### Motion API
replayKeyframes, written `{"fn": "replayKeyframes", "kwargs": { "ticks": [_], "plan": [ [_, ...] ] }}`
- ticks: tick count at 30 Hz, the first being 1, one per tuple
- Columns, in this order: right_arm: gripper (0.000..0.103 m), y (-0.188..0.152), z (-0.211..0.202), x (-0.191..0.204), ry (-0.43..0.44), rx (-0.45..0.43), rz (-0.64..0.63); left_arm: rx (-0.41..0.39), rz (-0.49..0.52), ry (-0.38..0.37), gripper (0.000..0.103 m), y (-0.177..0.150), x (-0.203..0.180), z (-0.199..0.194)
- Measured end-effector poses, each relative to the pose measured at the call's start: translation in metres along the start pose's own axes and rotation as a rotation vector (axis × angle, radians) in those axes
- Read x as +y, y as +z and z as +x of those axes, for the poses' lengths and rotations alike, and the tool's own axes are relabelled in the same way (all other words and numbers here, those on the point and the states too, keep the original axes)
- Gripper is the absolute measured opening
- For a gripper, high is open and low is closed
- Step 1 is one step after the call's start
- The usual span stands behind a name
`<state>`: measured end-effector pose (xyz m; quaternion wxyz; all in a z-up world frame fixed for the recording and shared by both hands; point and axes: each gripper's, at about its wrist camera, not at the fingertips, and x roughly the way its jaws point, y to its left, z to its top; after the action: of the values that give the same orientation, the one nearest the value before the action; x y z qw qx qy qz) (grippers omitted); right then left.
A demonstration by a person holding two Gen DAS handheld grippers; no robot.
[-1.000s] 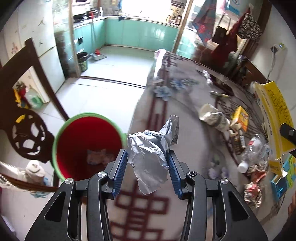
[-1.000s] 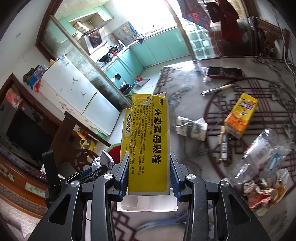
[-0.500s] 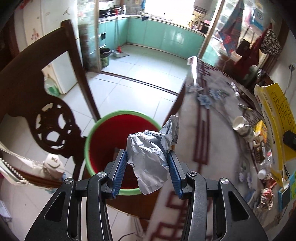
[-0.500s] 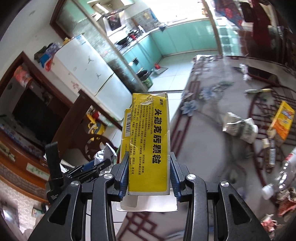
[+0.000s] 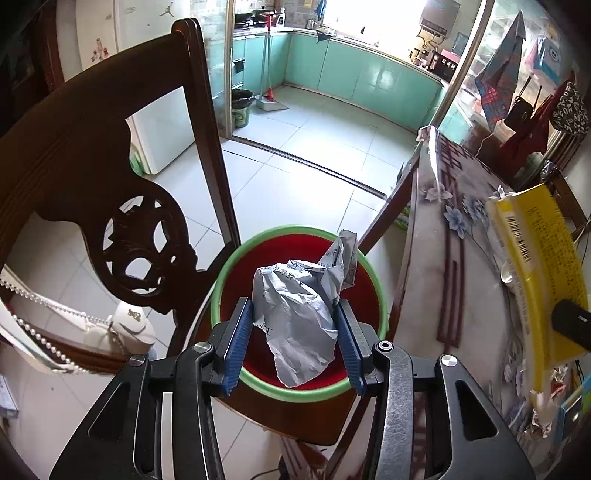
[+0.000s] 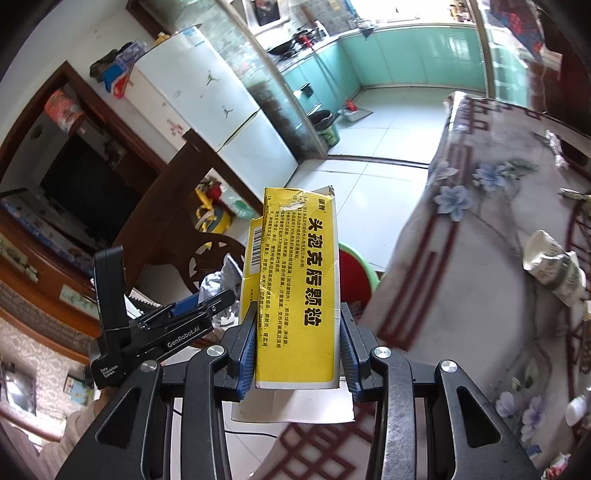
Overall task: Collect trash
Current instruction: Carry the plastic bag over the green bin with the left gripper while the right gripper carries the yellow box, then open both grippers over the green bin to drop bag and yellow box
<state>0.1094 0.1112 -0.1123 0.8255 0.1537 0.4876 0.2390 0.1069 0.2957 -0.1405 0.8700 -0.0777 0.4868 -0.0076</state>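
Left wrist view: my left gripper (image 5: 295, 328) pinches crumpled paper (image 5: 299, 317) above the red bin (image 5: 295, 392), ready to drop. My right gripper (image 6: 298, 345) clamps the yellow box (image 6: 295, 284), queued next.

Daylight floods in from my kitchen window (image 5: 351, 18) at 12 o'clock, blown out white in both views. Floor tiles (image 5: 295, 177) bright with soft glare. Chair back (image 5: 92, 166) at 9 o'clock is dark, near silhouette. My left gripper (image 5: 293, 347) and its crumpled wrapper (image 5: 295, 314) are sharp, evenly lit. In the right wrist view the yellow box (image 6: 299, 288) is crisp, but the counter (image 6: 461, 277) at 3 o'clock smears with motion blur. Heavy fisheye bending, black vignette at all corners; cabinet lines curve hard toward the edges.
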Motion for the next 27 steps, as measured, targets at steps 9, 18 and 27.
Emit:
{"fn": "replayKeyframes", "kwargs": {
  "ticks": [9, 18, 27],
  "plan": [
    [0.037, 0.009, 0.026, 0.000, -0.006, 0.029, -0.010, 0.020, -0.004, 0.005, 0.044, 0.003, 0.001, 0.009],
    [0.037, 0.015, 0.031, -0.006, -0.008, 0.014, -0.016, 0.014, 0.002, 0.005, 0.044, 0.007, -0.003, 0.011],
    [0.051, 0.014, 0.020, -0.015, -0.016, -0.063, 0.035, -0.041, -0.033, -0.023, 0.080, 0.009, -0.008, 0.000]
  ]
}}
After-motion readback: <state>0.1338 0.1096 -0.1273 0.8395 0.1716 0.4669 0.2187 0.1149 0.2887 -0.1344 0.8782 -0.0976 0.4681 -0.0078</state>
